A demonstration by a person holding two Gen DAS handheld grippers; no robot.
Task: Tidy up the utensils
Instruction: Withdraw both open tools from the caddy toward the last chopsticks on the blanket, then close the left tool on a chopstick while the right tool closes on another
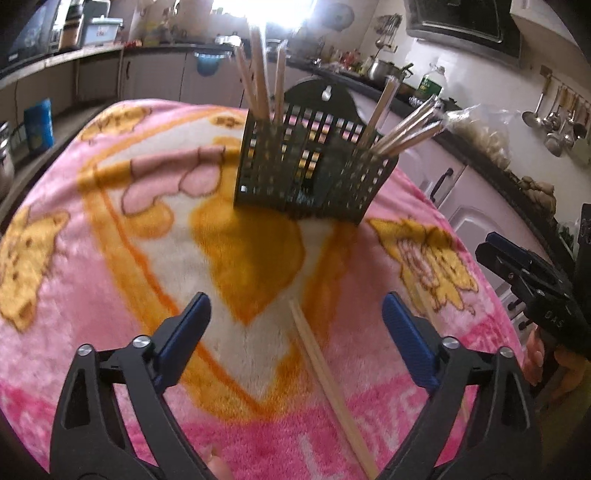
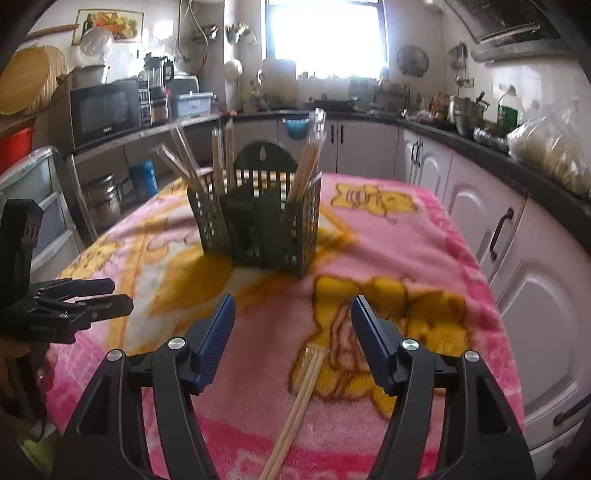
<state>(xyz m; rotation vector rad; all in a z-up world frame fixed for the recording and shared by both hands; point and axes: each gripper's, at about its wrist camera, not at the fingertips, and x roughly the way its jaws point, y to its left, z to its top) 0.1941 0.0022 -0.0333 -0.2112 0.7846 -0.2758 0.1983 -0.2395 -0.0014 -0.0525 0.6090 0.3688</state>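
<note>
Kitchen setting. At far left a counter carries a black microwave (image 2: 105,110) with a blender (image 2: 158,79) beside it; a red bin (image 2: 14,146) and a blue container (image 2: 142,177) sit lower down. A bright window (image 2: 327,31) burns out the back wall. White cabinets (image 2: 517,236) with dark handles run along the right under a dark countertop holding a steel pot (image 2: 467,112) and a bagged bundle (image 2: 550,147). Ladles (image 1: 554,122) hang on the right wall.

The table is covered by a pink fleece blanket (image 1: 92,295) with a yellow cartoon print. Toward its far middle stands a black perforated utensil caddy (image 1: 314,162), upright, with wooden chopsticks (image 1: 260,81) sticking up from its left compartment and more leaning out of the right.

The left gripper (image 1: 295,317) hovers low over the blanket, blue-padded jaws wide apart, holding nothing. A loose chopstick (image 1: 328,384) lies flat on the blanket between them.

The right gripper (image 2: 293,314) is likewise spread, empty, with a loose pair of chopsticks (image 2: 295,410) lying between its fingers on the blanket. Each gripper shows at the edge of the other's view.
</note>
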